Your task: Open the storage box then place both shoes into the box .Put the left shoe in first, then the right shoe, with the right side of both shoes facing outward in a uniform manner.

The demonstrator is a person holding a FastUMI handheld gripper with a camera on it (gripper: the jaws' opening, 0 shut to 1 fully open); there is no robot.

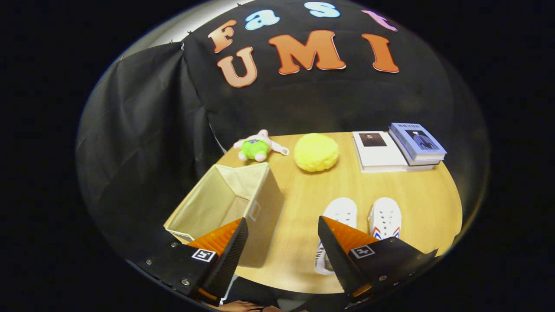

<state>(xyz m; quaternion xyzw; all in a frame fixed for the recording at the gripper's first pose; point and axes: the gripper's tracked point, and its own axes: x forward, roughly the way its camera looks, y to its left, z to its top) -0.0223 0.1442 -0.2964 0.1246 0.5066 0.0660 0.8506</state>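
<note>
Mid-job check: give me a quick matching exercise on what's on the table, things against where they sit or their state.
Things:
1. storage box
2. yellow plush ball
3. pair of white shoes
4. stack of books
5. gripper

Places or states:
A. just ahead of one finger, toes pointing away
B. far corner of the table, beyond the shoes
C. open, nothing between its fingers
D. beside the green plush toy
E. open-topped, nothing visible inside, by the other finger

Pairs: 1-E, 2-D, 3-A, 4-B, 5-C

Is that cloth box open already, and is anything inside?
Open and empty: the storage box shows bare inner walls; both shoes remain on the table.
</note>
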